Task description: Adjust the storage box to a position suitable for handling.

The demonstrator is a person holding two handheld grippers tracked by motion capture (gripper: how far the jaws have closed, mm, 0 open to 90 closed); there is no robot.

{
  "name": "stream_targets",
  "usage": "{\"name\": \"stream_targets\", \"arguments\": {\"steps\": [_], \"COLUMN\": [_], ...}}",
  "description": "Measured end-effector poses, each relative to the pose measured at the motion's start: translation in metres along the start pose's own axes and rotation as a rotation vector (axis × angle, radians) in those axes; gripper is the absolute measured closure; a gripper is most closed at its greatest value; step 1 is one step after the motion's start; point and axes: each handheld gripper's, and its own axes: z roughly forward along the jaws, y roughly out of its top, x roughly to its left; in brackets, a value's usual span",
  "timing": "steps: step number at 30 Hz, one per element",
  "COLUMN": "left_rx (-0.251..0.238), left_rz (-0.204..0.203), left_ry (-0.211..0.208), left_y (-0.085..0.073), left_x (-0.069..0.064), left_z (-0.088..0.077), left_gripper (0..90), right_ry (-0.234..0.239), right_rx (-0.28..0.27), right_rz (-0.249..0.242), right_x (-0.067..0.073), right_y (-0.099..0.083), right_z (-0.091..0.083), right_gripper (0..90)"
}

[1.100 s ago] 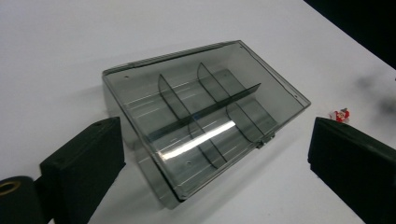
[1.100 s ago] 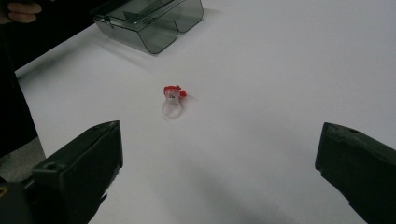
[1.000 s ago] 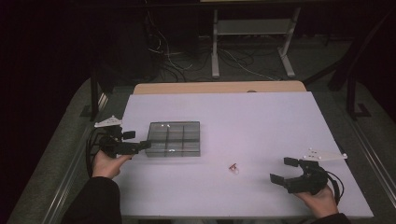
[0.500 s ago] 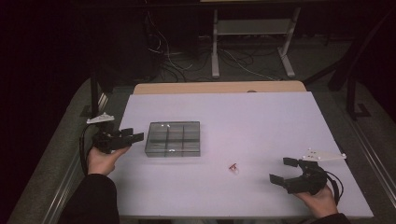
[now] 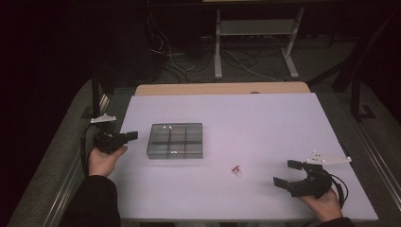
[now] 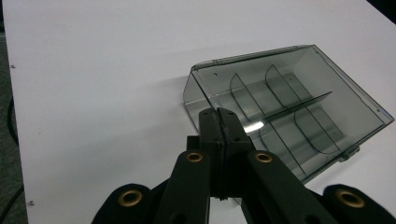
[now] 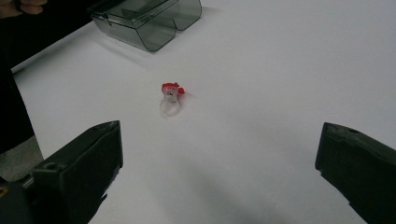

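A smoky clear plastic box (image 5: 175, 140) with inner dividers lies on the white table (image 5: 246, 118), left of centre. My left gripper (image 5: 134, 135) sits just left of the box, apart from it. Its jaws have just been closing and now meet with nothing between them. In the left gripper view the shut tips (image 6: 219, 114) point at the box's (image 6: 289, 121) near corner. A small clear ring with a red top (image 5: 236, 170) lies right of the box. My right gripper (image 5: 286, 172) rests open near the front right, and the ring (image 7: 170, 95) lies ahead of its wide jaws (image 7: 219, 135).
A wooden board edge (image 5: 222, 88) runs along the table's far side. Beyond it, cables and a metal stand (image 5: 255, 28) occupy the dark floor. The box (image 7: 144, 18) appears far off in the right gripper view.
The left gripper's jaws went from wide open to shut beside the box, and that hand shifted slightly. The right gripper, the ring and the box stayed put.
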Motion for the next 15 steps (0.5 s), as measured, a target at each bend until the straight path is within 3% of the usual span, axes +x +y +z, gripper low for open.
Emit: {"name": "stream_targets", "arguments": {"steps": [15], "left_rx": [0.056], "left_rz": [0.007], "left_ry": [0.013], "left_y": [-0.002], "left_x": [0.004], "left_z": [0.022], "left_gripper": [88.7], "right_ry": [-0.004], "right_rx": [0.0], "right_rz": [-0.003], "right_x": [0.0], "right_y": [-0.001], "right_z": [-0.001], "right_gripper": [0.6]}}
